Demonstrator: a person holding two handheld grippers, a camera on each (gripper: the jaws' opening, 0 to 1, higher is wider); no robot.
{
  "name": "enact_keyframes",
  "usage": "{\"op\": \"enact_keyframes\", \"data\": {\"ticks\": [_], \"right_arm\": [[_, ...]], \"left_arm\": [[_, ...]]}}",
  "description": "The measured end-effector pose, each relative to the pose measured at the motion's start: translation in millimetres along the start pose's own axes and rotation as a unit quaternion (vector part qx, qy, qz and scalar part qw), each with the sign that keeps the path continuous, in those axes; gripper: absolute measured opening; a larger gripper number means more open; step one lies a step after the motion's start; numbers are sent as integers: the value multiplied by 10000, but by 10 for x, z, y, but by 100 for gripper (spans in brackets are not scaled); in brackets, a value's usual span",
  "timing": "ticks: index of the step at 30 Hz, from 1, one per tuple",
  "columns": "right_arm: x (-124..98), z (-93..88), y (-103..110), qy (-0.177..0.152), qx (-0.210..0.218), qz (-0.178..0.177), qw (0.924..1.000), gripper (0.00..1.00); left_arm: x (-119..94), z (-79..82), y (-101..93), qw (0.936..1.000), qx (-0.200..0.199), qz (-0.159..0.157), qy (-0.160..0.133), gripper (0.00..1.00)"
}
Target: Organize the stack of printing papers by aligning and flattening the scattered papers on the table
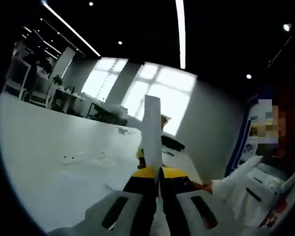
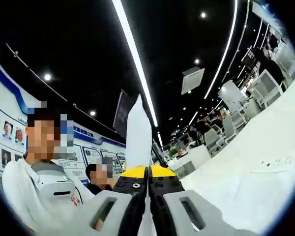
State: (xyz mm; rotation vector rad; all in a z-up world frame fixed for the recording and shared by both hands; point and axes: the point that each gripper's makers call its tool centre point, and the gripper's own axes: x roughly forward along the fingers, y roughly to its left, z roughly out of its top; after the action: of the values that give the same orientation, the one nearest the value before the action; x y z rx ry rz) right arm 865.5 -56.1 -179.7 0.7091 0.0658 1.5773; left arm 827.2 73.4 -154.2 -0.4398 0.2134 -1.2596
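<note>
White printing papers (image 1: 151,129) stand edge-on, lifted clear of the table (image 1: 49,147); left gripper (image 1: 157,173) and right gripper (image 2: 148,172) both clamp them tight; squaring step under way, next tapping edges down level.

Left tongs (image 1: 158,183): yellow tips on black jaws, grey body. Right tongs (image 2: 148,178): same colours. Paper (image 1: 151,132): plain white. Bench (image 1: 49,152): white. Ceiling (image 2: 78,44): black, white light strips. Person's coat (image 2: 29,191): white.
</note>
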Motion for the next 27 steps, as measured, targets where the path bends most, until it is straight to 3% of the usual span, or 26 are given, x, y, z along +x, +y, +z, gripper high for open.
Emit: {"op": "enact_keyframes", "data": {"ticks": [4,6,10,13,16,23,27], "right_arm": [[-4,2,118,-25,68,307,9995,0],[14,-55,209,62,-218,430,9988,0],[87,-262,247,546,-141,493,9972,16],[107,-354,166,815,-548,336,9946,0],[140,-321,135,670,-267,356,9968,0],[182,-234,56,424,-280,211,9985,0],[172,-143,76,206,-287,235,9991,0]], "left_arm": [[8,-1,-12,10000,-57,-50,-19,6],[21,2,-39,9999,-24,-112,5,6],[23,-15,-18,10000,13,-40,47,6],[-3,-22,17,10000,-36,-1,51,6],[-5,-37,24,9999,-19,75,72,6],[-17,2,112,9997,50,245,-45,6],[-13,39,161,9991,146,362,-168,14]]}}
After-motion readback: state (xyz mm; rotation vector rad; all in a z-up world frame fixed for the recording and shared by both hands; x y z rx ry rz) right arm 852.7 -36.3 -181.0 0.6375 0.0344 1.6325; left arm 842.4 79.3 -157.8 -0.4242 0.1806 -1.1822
